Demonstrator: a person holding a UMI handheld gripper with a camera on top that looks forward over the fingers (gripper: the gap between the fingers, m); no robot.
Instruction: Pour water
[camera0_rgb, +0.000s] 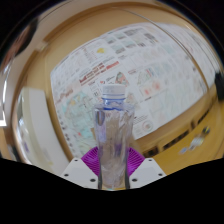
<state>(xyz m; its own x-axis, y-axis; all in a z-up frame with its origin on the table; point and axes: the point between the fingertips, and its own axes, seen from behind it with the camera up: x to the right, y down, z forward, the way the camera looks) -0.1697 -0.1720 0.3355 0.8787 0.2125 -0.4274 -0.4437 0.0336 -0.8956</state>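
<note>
On the left there was a pale wall with a wooden strip running up beside it. Next to that strip came a big white board covered in small drawings and rows of tiny print. The print was too small to read. The board filled most of the space behind everything else.

In the middle stood a clear plastic bottle. It was upright, and its white cap was on top. You could see through the bottle to the purple behind it. How much water was inside could not be told.

The bottle was right between the two fingers of the tongs. A purple pad showed just beside the bottle on the left, and another one sat just beside it on the right. Both pads looked pressed against the bottle's sides, so the tongs were gripping it. The bottom of the bottle was hidden down low between the fingers. No worktop could be seen under it.

On the right, past the board, there was another wooden strip with a dark part below it.
</note>
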